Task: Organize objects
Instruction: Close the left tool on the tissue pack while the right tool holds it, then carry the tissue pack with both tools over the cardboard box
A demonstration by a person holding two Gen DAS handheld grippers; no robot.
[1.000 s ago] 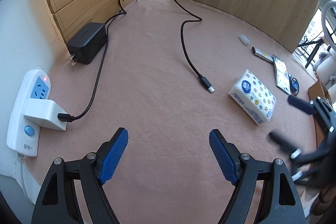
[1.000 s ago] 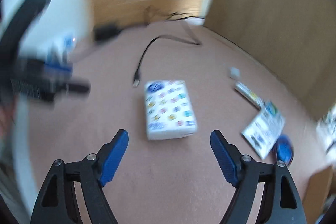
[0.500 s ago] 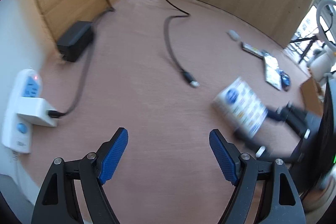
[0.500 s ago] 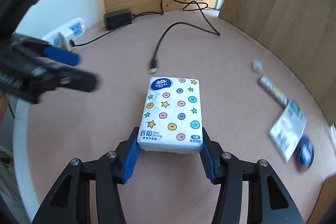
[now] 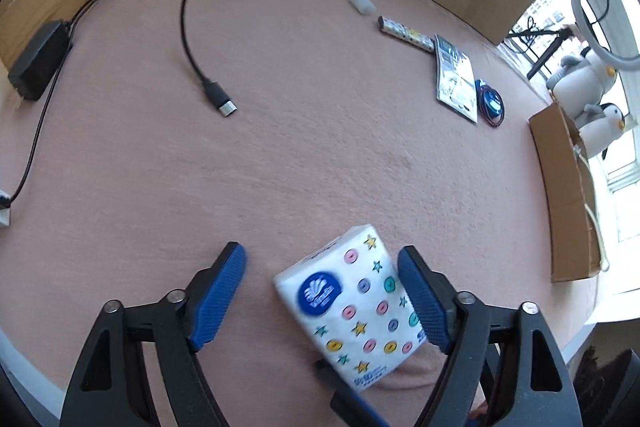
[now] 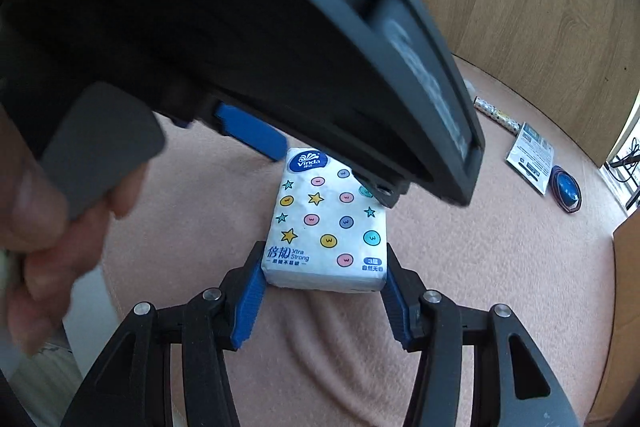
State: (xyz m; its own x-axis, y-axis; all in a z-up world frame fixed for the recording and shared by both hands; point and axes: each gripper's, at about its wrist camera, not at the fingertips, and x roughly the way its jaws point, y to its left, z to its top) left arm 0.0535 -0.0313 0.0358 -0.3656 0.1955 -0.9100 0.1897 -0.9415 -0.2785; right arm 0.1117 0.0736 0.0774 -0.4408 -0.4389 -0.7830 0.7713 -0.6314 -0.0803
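A white tissue pack printed with stars and coloured dots lies tilted on the pink table cover. My right gripper is shut on the near end of the pack, one blue pad on each side. My left gripper is open and straddles the pack's far end, its right pad close to the pack and its left pad well apart. In the right wrist view the left gripper's dark body fills the top, with one of its blue fingers beside the pack. I cannot tell whether the pack is lifted.
A black USB cable and a black adapter lie at the left. A small white piece, a patterned stick, a leaflet and a blue round item lie far right. A cardboard box stands at the right edge. A hand shows at the left.
My right gripper closed on the tissue pack and brought it toward the near table edge. My left gripper swung right and now sits over the pack, still open.
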